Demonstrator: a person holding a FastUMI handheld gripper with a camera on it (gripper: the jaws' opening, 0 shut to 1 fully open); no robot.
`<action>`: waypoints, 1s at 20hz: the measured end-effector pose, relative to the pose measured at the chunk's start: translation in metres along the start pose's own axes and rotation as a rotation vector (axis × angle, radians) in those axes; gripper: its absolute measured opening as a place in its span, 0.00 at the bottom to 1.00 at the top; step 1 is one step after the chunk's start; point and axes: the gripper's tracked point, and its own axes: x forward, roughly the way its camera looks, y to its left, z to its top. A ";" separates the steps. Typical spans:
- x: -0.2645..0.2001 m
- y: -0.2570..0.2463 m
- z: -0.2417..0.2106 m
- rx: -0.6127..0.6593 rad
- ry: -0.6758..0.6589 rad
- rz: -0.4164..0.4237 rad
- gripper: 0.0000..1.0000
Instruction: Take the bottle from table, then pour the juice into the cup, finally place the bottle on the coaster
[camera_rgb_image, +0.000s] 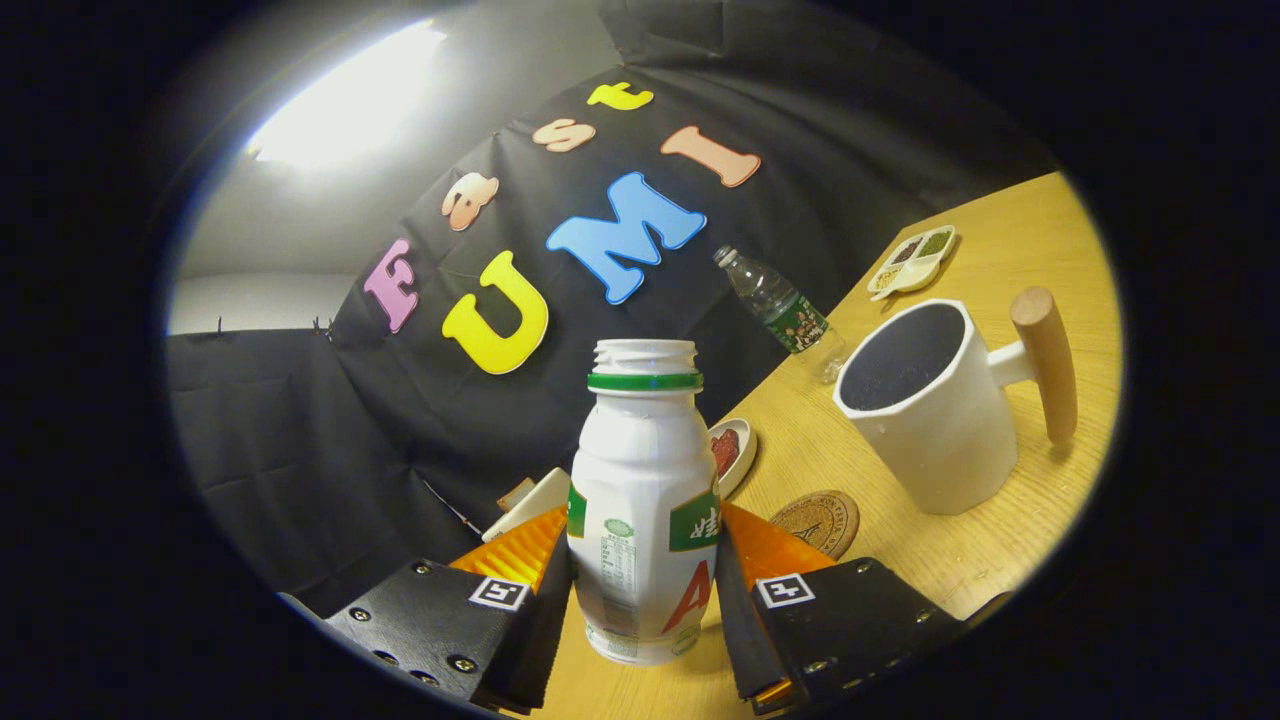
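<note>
A white juice bottle (642, 510) with a green neck ring and no cap sits between my fingers, and my gripper (643, 565) is shut on its lower body. The whole view is tilted, so the table (1010, 560) slopes. A white cup (935, 410) with a wooden handle stands on the table to the right of the bottle, its dark inside facing me. A round cork coaster (817, 522) lies flat on the table between the bottle and the cup, just beyond my right finger.
A clear plastic water bottle (783, 310) stands at the back of the table near the black cloth. A divided snack tray (913, 262) lies farther right. A small dish (733, 452) with something red lies behind the juice bottle.
</note>
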 end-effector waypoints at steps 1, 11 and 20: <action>0.000 -0.002 -0.002 0.022 0.000 -0.001 0.68; -0.001 -0.003 0.004 0.257 -0.026 0.028 0.67; 0.004 -0.006 0.018 0.440 -0.077 0.064 0.67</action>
